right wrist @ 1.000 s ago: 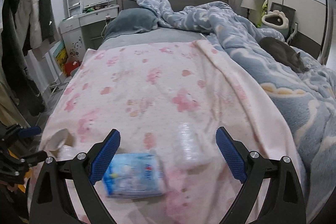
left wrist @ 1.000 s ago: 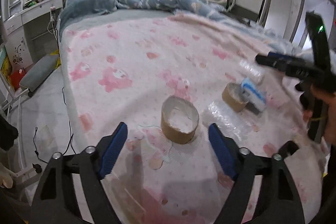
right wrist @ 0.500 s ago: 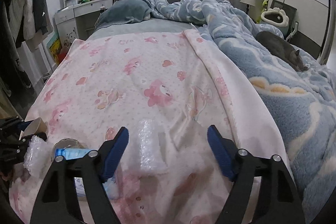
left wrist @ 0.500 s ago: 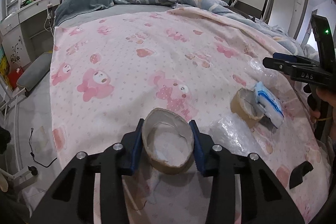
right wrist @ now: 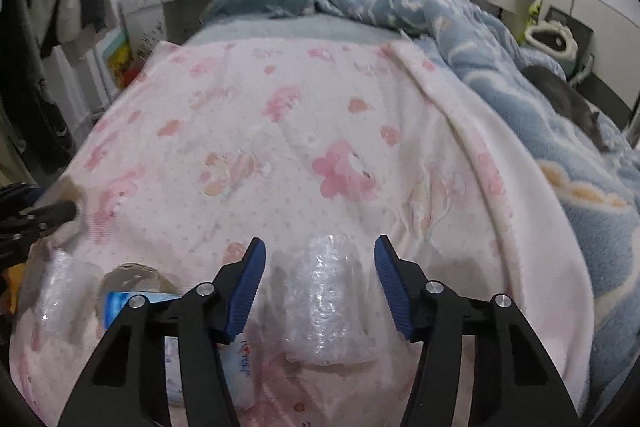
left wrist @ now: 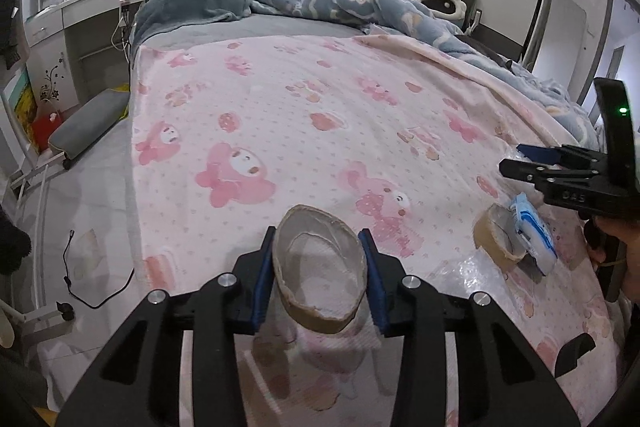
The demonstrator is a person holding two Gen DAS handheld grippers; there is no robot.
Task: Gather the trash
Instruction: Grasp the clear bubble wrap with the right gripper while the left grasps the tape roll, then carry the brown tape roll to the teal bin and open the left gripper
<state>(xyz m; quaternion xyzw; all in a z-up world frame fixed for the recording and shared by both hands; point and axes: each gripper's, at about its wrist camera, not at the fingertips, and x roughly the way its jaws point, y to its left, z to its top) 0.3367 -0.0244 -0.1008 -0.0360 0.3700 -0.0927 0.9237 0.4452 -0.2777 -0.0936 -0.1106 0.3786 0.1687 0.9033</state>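
On the bed, a pink printed blanket (left wrist: pixel 304 115) carries the trash. Left gripper (left wrist: pixel 320 267): blue pads clamped on a cardboard tape core (left wrist: pixel 320 271), squeezing it oval. Right gripper (right wrist: pixel 320 279): jaws closing around a clear bubble-wrap roll (right wrist: pixel 324 303) lying between them, pads not yet touching. Beside it, a blue tissue pack (left wrist: pixel 534 239) leans against a second tape core (left wrist: pixel 498 239).

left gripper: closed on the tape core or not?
Shut on it: both pads of the left gripper press the tape core, squashing it oval.
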